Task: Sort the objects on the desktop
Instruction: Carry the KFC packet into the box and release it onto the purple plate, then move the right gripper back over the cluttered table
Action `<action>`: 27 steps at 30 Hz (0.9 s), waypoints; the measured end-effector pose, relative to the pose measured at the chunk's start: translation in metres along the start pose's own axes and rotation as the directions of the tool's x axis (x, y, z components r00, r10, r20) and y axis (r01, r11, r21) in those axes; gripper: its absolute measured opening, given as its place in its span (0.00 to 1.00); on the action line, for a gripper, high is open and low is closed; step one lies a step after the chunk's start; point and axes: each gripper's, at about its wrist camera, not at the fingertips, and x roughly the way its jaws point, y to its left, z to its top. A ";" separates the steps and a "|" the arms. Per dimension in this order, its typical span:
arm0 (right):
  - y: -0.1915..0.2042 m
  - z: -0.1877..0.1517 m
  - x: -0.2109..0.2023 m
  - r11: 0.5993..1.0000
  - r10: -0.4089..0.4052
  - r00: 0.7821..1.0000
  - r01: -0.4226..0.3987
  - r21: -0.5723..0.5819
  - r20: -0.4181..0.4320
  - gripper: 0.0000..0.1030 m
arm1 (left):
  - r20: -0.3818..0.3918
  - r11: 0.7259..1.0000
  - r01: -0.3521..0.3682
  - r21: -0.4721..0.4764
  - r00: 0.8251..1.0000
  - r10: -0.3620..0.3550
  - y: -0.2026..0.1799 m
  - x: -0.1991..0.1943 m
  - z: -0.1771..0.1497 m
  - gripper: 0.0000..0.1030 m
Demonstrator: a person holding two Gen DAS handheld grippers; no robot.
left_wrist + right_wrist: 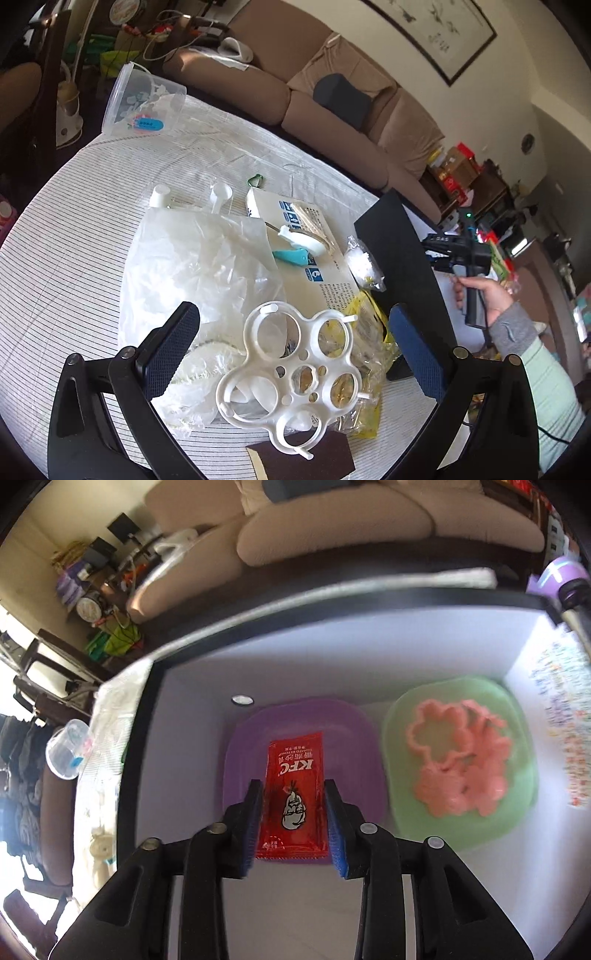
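While our left gripper (291,332) hangs wide over the white ringed plastic holder (291,376), its 2 fingers could snag the crinkly clear bag (192,269) beside it. From the right wrist, our right gripper (293,794) stands narrow around the glossy red ketchup sachet (293,790) above the purple dish (354,746); it may slide out crooked.

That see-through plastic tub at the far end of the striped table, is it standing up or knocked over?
Knocked over. The clear tub lies on its side on the striped tablecloth, its open mouth facing sideways and its side wall resting on the cloth.
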 end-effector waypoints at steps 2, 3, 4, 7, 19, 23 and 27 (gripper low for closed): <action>-0.002 0.001 0.005 0.997 -0.078 0.997 0.079 0.016 -0.012 0.58 | -0.008 1.000 -0.012 0.013 1.000 0.012 -0.002 0.001 0.000 1.00; -0.005 0.001 0.004 0.995 -0.097 0.995 0.097 0.019 -0.006 0.59 | -0.011 1.000 -0.017 0.019 1.000 0.018 -0.002 0.002 0.000 1.00; -0.006 -0.001 0.000 0.995 -0.100 0.995 0.100 0.022 0.004 0.59 | -0.014 1.000 -0.016 0.022 1.000 0.016 -0.003 0.002 -0.001 1.00; -0.002 -0.011 -0.023 0.999 -0.041 0.998 0.041 0.008 0.048 0.59 | -0.043 0.999 -0.024 0.042 0.999 0.026 -0.007 0.006 -0.004 1.00; 0.131 -0.117 -0.126 0.912 0.286 0.952 -0.237 -0.334 0.107 0.65 | -0.110 0.927 -0.266 0.264 0.947 0.303 -0.027 0.030 -0.029 0.90; 0.183 -0.156 -0.117 0.860 0.308 0.951 -0.276 -0.430 0.005 0.65 | -0.105 0.910 -0.315 0.269 0.930 0.353 -0.012 0.024 -0.027 0.81; 0.226 -0.180 -0.090 0.835 0.268 0.962 -0.257 -0.487 -0.047 0.65 | -0.115 0.902 -0.359 0.239 0.912 0.394 0.011 0.015 -0.024 0.82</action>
